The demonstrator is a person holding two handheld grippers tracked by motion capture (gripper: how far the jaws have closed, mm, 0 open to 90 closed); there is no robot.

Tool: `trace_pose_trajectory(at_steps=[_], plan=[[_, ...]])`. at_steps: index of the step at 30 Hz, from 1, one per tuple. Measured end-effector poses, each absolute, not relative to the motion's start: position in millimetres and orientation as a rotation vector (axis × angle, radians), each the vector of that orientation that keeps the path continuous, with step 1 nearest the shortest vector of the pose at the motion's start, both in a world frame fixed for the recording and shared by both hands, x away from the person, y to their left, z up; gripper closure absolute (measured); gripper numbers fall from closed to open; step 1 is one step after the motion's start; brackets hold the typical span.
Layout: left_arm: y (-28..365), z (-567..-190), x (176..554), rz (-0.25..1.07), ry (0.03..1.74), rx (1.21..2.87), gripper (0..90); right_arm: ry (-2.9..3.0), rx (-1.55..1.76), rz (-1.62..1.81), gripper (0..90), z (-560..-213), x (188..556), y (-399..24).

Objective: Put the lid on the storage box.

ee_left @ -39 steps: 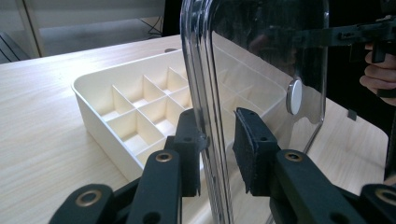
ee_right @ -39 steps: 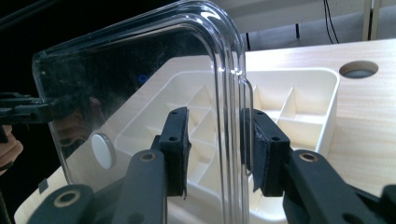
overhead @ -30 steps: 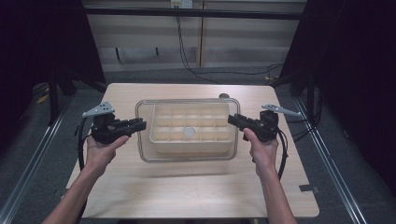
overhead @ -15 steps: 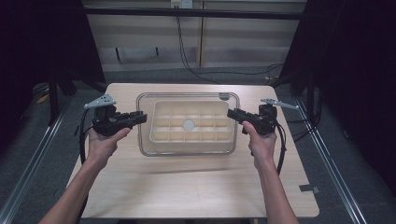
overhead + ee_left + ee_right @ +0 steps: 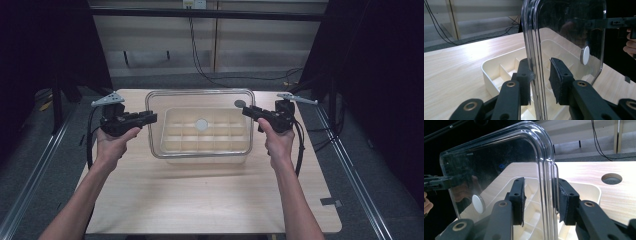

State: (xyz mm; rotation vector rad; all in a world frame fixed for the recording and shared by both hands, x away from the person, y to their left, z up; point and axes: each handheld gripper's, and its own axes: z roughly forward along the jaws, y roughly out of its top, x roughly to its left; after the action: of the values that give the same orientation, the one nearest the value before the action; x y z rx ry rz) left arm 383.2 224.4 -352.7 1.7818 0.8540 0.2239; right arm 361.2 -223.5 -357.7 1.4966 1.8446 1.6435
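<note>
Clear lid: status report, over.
Left claw and right claw each clamped on an end of the clear lid. Lid lifted above the cream divided tray. Nothing in the way.

Legible text: none | clear lid (image 5: 200, 107): no label or print, only a plain white round disc (image 5: 201, 124) near its centre | compartment tray (image 5: 205, 142): unmarked | table (image 5: 210, 200): small grey tab (image 5: 331, 202) at 4 o'clock, nothing readable on it

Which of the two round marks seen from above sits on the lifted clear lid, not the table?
The white disc at the lid's centre; the dark grey one is a hole in the table.
</note>
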Motion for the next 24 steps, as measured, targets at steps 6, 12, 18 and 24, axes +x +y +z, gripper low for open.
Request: trace_pose_trajectory(at_steps=[6, 12, 18, 24], plan=[[221, -356, 395, 0.213, 0.876, 1.787, 70.6, 1.848, 1.516, 1.631, 62.3, -361, 370, -225], [213, -357, 403, 0.198, 0.880, 1.802, 70.4, 1.843, 1.541, 1.624, 62.3, -363, 375, -231], [207, -361, 410, 0.203, 0.888, 1.817, 69.8, 1.830, 1.561, 1.608, 62.3, -367, 378, -236], [206, -366, 415, 0.212, 0.906, 1.825, 68.3, 1.848, 1.574, 1.590, 62.6, -374, 384, -235]])
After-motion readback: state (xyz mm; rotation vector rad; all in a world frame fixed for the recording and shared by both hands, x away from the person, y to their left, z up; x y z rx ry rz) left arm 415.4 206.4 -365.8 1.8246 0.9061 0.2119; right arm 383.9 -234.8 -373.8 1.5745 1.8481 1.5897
